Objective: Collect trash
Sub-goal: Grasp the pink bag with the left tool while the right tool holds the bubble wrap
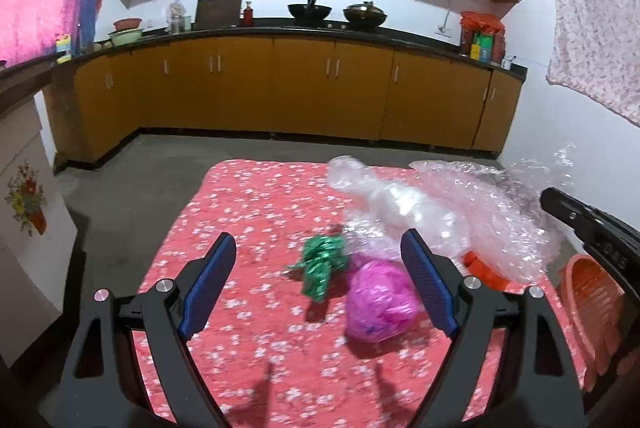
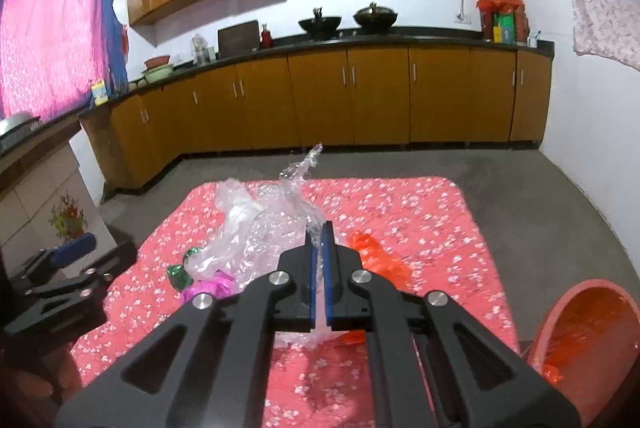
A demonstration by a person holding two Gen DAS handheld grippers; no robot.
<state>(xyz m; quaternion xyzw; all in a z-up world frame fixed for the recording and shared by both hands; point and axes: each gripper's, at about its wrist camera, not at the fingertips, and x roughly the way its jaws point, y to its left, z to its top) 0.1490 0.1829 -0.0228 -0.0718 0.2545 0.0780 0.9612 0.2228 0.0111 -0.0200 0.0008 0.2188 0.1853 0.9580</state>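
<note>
On the red flowered tablecloth (image 1: pixel 256 212) lie a crumpled pink plastic bag (image 1: pixel 380 308), a green foil wrapper (image 1: pixel 322 264), clear plastic film (image 1: pixel 384 196) and an orange bag (image 2: pixel 380 256). My left gripper (image 1: pixel 320 282) is open and empty, its jaws wide around the green wrapper and the pink bag, a little above them. My right gripper (image 2: pixel 319 232) is shut on a sheet of clear bubble wrap (image 2: pixel 288 224), which shows at the right in the left wrist view (image 1: pixel 492 212). The pink bag (image 2: pixel 212 288) and green wrapper (image 2: pixel 180 274) lie left of it.
An orange plastic basket (image 2: pixel 592 340) stands off the table's right edge, also in the left wrist view (image 1: pixel 588 304). Kitchen cabinets (image 1: pixel 280 88) and a counter line the far wall across bare concrete floor (image 2: pixel 520 180). A white cabinet (image 1: pixel 24 228) stands left.
</note>
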